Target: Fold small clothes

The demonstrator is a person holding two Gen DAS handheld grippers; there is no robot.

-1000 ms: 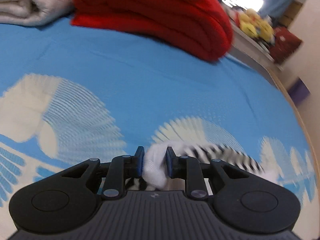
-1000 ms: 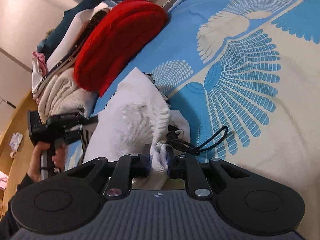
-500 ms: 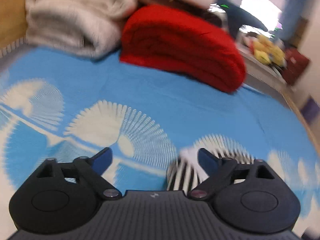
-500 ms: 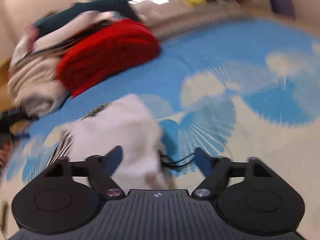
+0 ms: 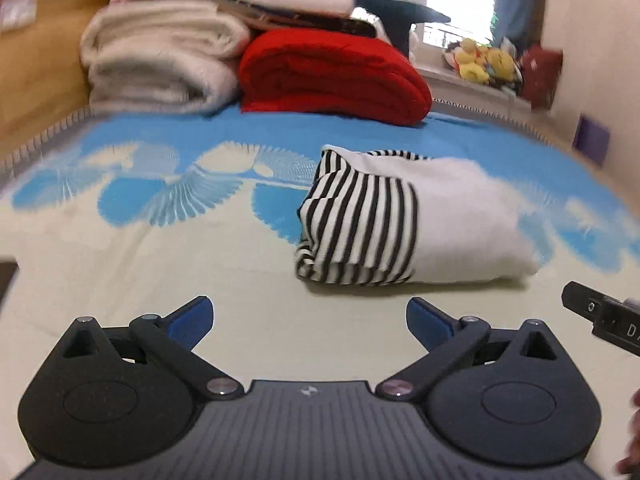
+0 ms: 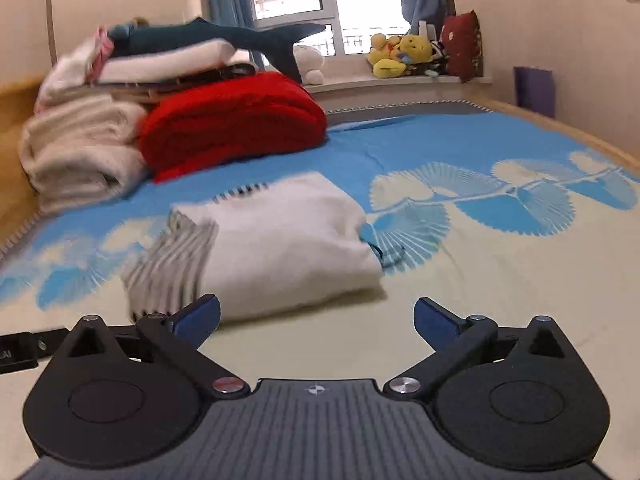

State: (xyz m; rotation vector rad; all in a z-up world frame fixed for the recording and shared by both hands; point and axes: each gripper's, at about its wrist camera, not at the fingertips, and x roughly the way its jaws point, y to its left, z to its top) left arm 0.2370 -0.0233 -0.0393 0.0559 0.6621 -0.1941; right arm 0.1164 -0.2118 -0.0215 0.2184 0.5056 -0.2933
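A small folded garment [image 5: 416, 220], white with a black-and-white striped part at its left end, lies on the blue and cream bedspread [image 5: 160, 248]. It also shows in the right wrist view [image 6: 276, 244], where a blue tag and a thin dark cord stick out at its right edge. My left gripper [image 5: 310, 322] is open and empty, held back from the garment's near edge. My right gripper [image 6: 316, 320] is open and empty, just short of the garment's front edge.
A folded red blanket [image 5: 332, 76] and rolled cream blankets [image 5: 160, 64] are stacked at the bed's far end, with a shark plush [image 6: 224, 38] on top. Soft toys [image 6: 400, 56] sit on the windowsill. The other gripper's body [image 5: 604, 320] shows at the right edge.
Both grippers were shut on the garment a second ago. They have let go, opened wide and pulled back. The garment now lies folded on the bed.
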